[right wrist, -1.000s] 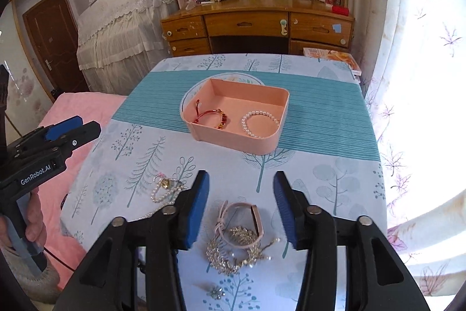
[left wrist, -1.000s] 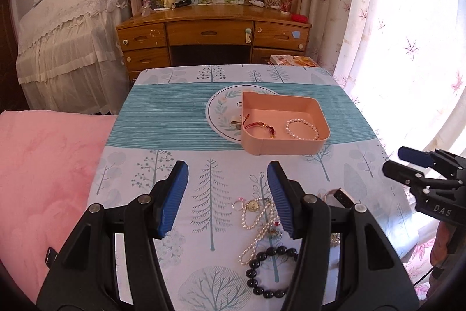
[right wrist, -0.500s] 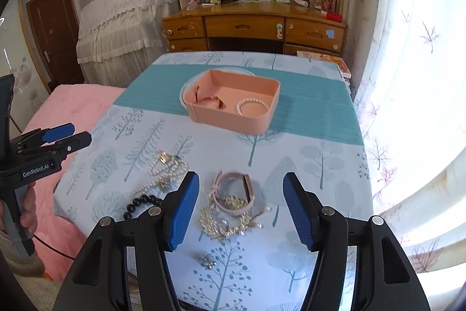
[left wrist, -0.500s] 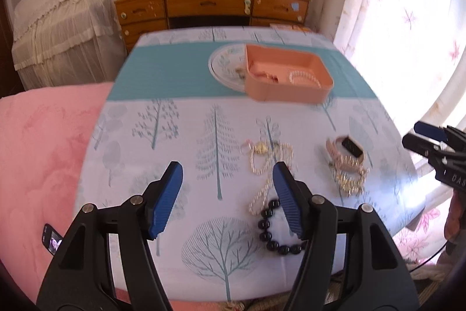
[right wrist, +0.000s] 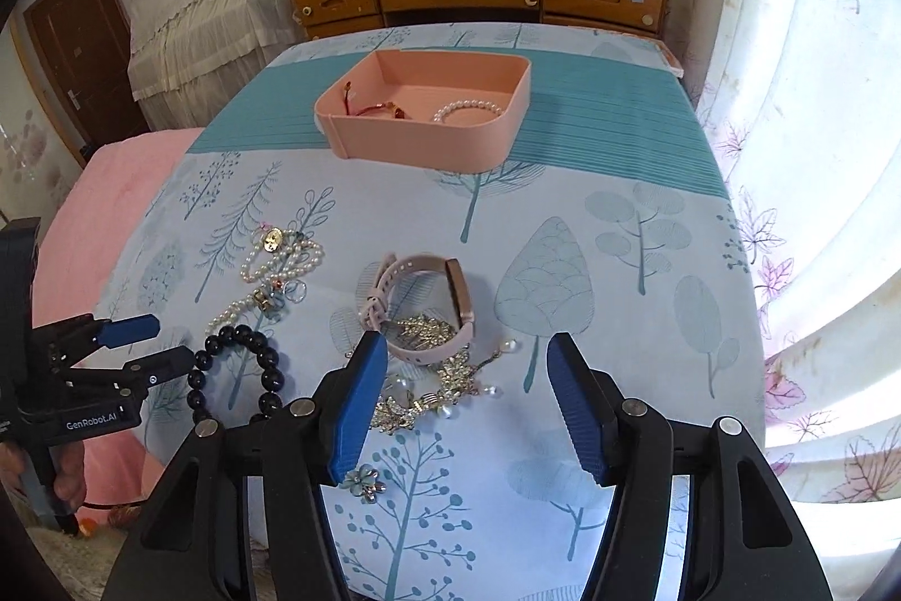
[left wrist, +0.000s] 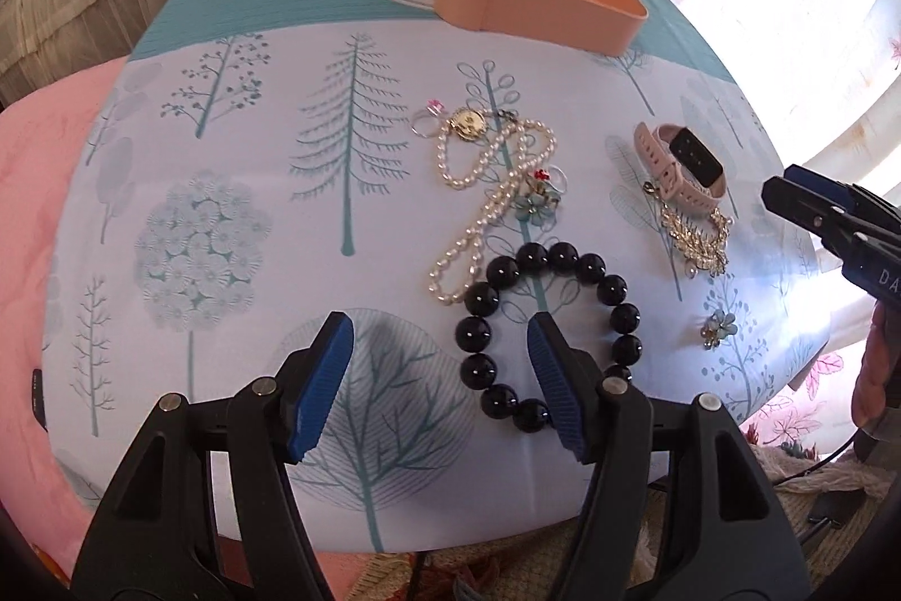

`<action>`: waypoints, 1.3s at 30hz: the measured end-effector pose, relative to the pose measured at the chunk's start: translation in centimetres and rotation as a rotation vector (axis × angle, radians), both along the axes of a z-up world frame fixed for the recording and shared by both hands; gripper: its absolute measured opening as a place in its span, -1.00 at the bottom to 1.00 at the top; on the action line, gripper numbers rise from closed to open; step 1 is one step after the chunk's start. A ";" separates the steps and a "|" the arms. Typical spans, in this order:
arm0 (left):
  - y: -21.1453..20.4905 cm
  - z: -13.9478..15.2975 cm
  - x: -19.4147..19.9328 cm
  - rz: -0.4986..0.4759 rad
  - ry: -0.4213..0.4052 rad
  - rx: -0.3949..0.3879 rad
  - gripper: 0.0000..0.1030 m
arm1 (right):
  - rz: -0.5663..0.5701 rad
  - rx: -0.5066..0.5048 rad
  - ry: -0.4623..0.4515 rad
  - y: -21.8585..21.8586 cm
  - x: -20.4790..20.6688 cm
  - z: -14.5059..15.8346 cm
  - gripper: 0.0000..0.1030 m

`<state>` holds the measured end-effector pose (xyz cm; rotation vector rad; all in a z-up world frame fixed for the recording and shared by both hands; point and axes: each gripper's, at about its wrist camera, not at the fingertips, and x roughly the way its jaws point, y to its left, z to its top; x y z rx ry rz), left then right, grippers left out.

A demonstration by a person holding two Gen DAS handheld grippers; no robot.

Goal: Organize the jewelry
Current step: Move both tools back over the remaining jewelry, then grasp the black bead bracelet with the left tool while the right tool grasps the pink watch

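Two open, empty hand-held grippers, the left [left wrist: 439, 347] and the right [right wrist: 467, 364], approach loose jewelry near the pink tray [right wrist: 428, 139]: black bead bracelet [left wrist: 549, 330] and watch [right wrist: 428, 308], each probably needing descent, then closing.

- table [right wrist: 619, 161] under a tree-print cloth (teal band across)
- pink tray [right wrist: 428, 139] on the band
- pearl necklace [left wrist: 495, 184], black bead bracelet [left wrist: 507, 280], pink watch [left wrist: 681, 167], gold piece [left wrist: 695, 240] near the front edge
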<state>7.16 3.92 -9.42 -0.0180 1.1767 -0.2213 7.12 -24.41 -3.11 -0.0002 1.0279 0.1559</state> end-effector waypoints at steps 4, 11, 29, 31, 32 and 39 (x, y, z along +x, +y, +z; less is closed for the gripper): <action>-0.8 -0.8 0.4 -0.001 0.033 0.031 0.12 | 0.030 -0.009 0.010 1.0 0.5 -1.2 0.10; -2.4 -1.5 0.8 -0.029 0.038 0.110 0.06 | 0.039 0.008 0.038 0.8 1.6 -2.9 -0.12; -2.4 0.5 -0.1 -0.030 -0.041 0.065 -0.76 | 0.201 0.043 0.031 5.0 4.5 -3.5 -0.45; -2.3 1.1 -0.2 -0.032 -0.064 0.052 -0.76 | 0.207 0.047 0.052 5.5 5.0 -4.3 -0.55; -2.2 1.4 -0.3 -0.034 -0.076 0.045 -0.76 | 0.206 0.046 0.063 5.6 5.4 -4.7 -0.56; -1.3 3.0 -0.5 -0.040 -0.122 -0.007 -0.76 | 0.194 0.009 0.069 6.4 6.5 -5.9 -0.81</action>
